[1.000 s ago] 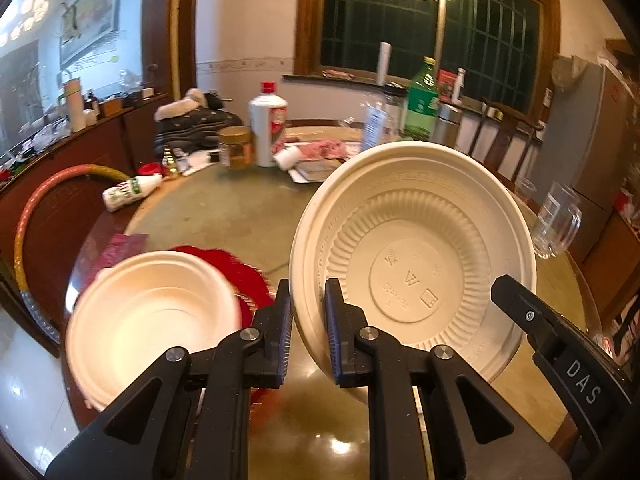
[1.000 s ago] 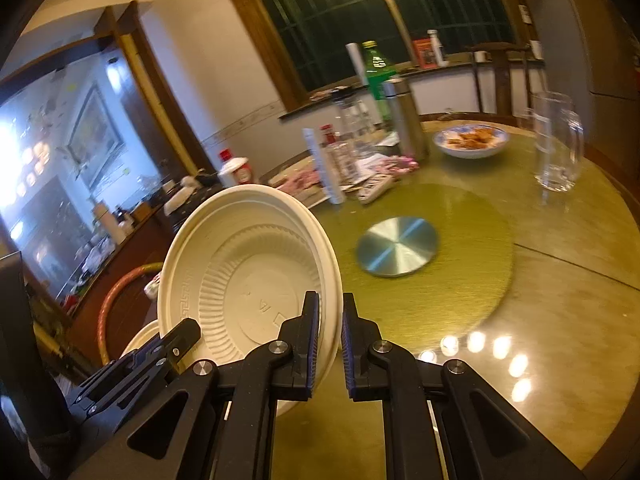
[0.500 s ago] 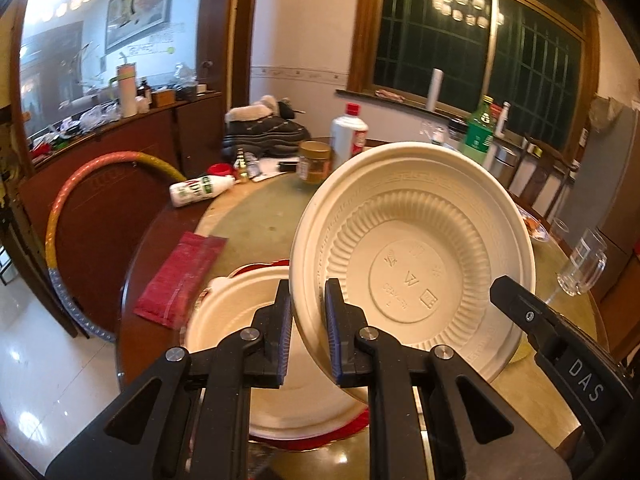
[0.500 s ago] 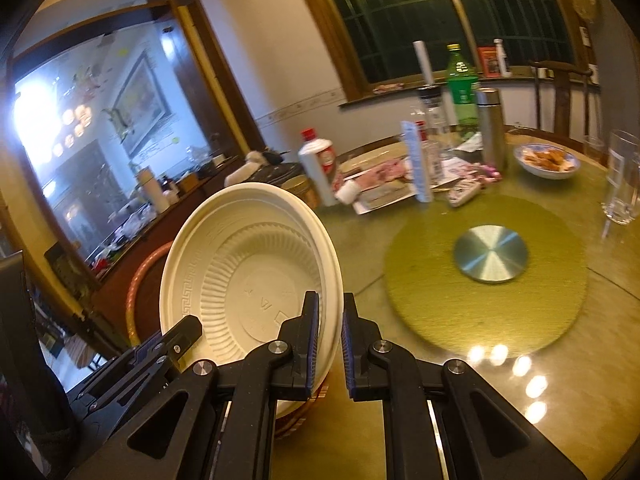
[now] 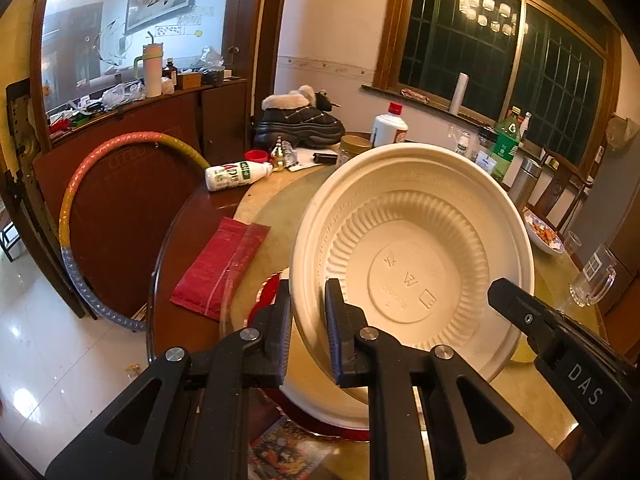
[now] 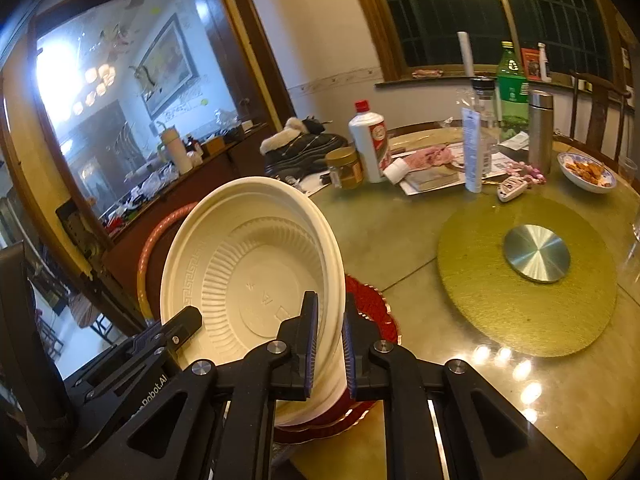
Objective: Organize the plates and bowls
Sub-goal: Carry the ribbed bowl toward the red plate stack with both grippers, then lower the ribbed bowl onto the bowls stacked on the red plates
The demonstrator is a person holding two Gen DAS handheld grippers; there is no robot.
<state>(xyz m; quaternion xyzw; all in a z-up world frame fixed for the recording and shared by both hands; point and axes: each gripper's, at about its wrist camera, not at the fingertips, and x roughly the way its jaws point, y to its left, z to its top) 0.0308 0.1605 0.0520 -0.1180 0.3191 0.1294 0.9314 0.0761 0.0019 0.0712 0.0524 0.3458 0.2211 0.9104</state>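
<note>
Both grippers are gripping the same cream bowl (image 5: 412,264) by its rim, holding it tilted on edge w/ the ribbed underside facing the cameras. L gripper (image 5: 306,332) is pinching the rim on the bowl's left side, fingers clenched tight on it; R gripper (image 6: 330,348) is clamping the opposite side of the rim, fingers likewise closed on it. In the left wrist view the R gripper's black body is showing at the lower right w/ "DAS" lettering.

The bowl is hovering over a second cream bowl (image 5: 320,400) that is sitting on a red plate (image 6: 376,308) near the edge of the round tabletop (image 6: 400,240); whether the two bowls are touching, can't tell.

Elsewhere on the tabletop: a red cloth (image 5: 222,264) lying by the edge, a white bottle (image 5: 236,174) lying on its side, a jar (image 6: 346,168), a white-and-red bottle (image 6: 370,140) standing, a green bottle (image 6: 512,88), a steel flask (image 6: 540,132), a small dish of food (image 6: 588,172), and a green turntable mat (image 6: 520,280) w/ a metal disc at its middle.
</note>
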